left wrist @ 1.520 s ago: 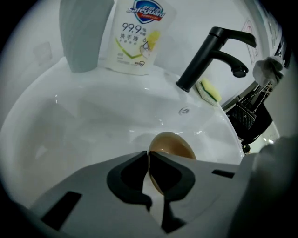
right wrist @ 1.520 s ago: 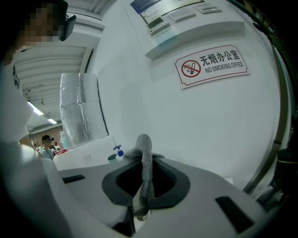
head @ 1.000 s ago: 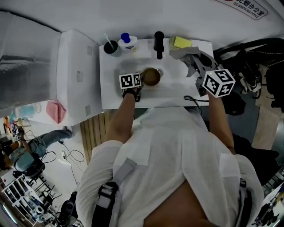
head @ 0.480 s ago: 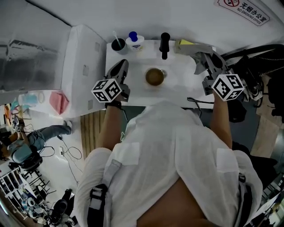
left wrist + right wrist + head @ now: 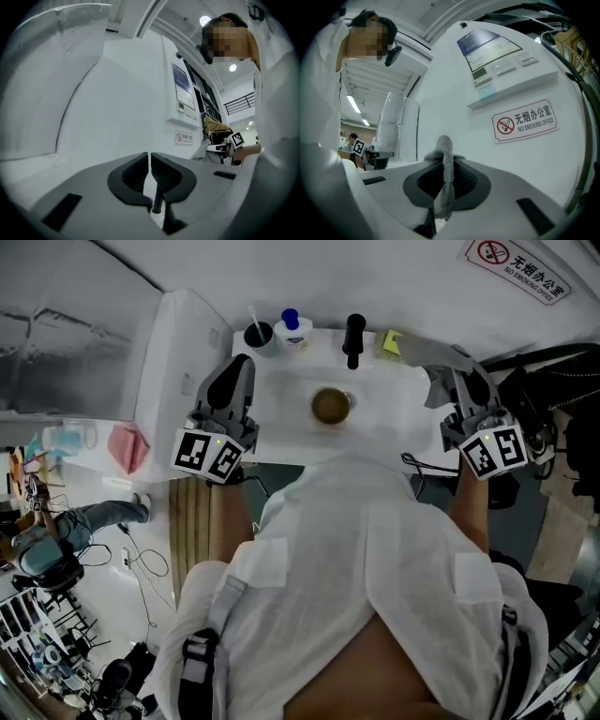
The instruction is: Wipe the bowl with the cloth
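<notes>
hovering level above the table [image 5: 384, 418], right tongs [image 5: 446, 164] pinching cloth [image 5: 444, 143]

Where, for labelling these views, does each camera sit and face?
Head view: on the head, down at the bowl; torso, forearms show.
Left gripper view: on the left claw, just closing, empty, facing a wall.
Right gripper view: on the right claw holding the cloth, facing that wall.
Those two share the no-smoking sign.

White short-sleeved shirt [image 5: 356, 549], grey shoulder straps [image 5: 200, 662]
</notes>
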### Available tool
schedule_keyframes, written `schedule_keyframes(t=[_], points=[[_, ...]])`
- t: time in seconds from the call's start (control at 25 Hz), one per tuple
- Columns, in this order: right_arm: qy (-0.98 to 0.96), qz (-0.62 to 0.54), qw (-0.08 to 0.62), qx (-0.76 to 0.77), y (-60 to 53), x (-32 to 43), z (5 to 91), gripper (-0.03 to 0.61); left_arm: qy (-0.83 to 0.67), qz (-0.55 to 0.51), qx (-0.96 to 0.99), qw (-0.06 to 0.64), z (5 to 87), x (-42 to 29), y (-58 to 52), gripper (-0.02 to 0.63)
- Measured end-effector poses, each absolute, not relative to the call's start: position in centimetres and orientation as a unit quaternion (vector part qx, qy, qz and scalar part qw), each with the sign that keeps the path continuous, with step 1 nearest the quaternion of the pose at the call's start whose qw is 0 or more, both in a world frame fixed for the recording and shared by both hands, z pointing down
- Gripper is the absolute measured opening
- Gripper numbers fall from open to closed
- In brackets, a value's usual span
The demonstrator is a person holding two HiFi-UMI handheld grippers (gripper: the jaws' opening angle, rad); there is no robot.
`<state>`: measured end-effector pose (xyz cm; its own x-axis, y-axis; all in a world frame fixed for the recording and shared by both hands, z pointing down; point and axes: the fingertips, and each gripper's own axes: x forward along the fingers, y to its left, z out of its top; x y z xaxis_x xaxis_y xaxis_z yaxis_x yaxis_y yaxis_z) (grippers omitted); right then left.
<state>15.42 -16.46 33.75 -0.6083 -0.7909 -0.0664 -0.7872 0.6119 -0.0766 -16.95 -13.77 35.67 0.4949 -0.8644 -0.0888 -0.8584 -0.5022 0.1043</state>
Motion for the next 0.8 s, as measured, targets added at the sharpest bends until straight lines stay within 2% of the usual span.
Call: schedule_keyframes(t=[0.32,0.8], points=[[0.899,0.022,0.036,-0.435,-15.4,15.1,32.2,0.038,-0.477,-0.056,0.877,0.02,34.9,-15.6,-13.5,0.026],[0.903,0.025,0.019,-0.428,-15.2,14.8,33.1,0.038,-0.453,-0.053,0.889,0.04,35.7,-14.4,-13.1,0.026]])
